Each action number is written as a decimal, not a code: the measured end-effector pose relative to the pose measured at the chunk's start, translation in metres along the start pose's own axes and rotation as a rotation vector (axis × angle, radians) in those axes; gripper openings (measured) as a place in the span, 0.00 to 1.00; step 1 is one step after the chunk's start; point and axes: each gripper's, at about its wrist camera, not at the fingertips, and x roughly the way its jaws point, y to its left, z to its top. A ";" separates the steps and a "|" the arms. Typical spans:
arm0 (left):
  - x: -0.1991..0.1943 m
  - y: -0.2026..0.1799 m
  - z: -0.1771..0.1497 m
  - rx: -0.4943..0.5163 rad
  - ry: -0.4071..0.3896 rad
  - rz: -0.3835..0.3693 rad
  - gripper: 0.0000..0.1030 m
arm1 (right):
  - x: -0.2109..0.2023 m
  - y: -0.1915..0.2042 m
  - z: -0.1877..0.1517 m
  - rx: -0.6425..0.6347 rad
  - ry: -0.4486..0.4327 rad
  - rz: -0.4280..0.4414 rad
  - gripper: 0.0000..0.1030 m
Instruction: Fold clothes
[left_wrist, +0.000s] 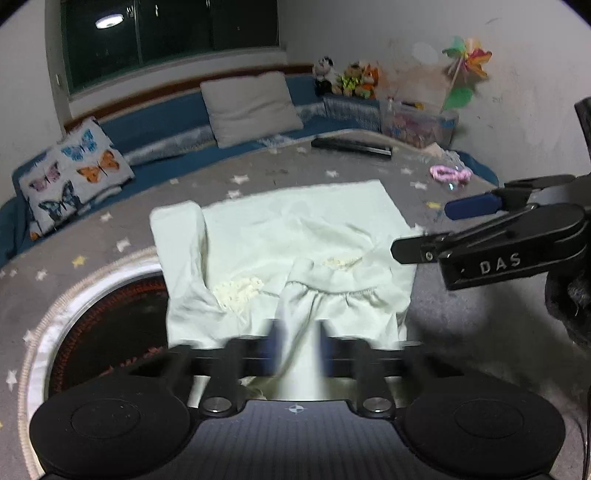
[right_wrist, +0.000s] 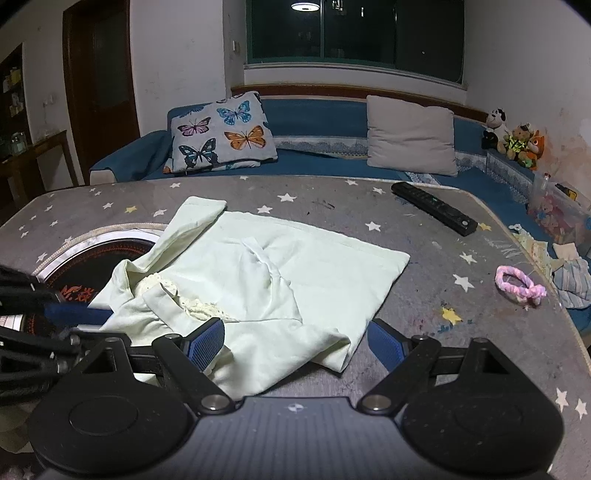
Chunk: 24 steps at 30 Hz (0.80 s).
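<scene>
A pale green child's top with lace trim at the neck lies partly folded on the grey star-print table cover. My left gripper is shut on a gathered fold at the garment's near edge, and the cloth rises between its blurred blue pads. In the right wrist view the top spreads across the middle, and the left gripper comes in from the left at its collar side. My right gripper stands open, its fingers either side of the near folded corner without pressing it. The right gripper also shows at the right of the left wrist view.
A round opening with a dark heater sits in the table under the garment's left part. A black remote lies at the back right and a pink hair tie near the right edge. A blue sofa with cushions lies beyond.
</scene>
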 end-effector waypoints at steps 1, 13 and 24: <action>-0.001 0.002 -0.001 -0.011 -0.003 0.004 0.03 | 0.001 0.000 -0.001 -0.002 0.003 0.000 0.84; -0.033 0.025 -0.005 -0.121 -0.099 0.079 0.00 | -0.005 0.020 -0.001 -0.099 -0.005 -0.067 0.86; -0.054 0.051 -0.015 -0.214 -0.134 0.148 0.00 | -0.011 0.022 -0.001 -0.121 -0.015 -0.088 0.86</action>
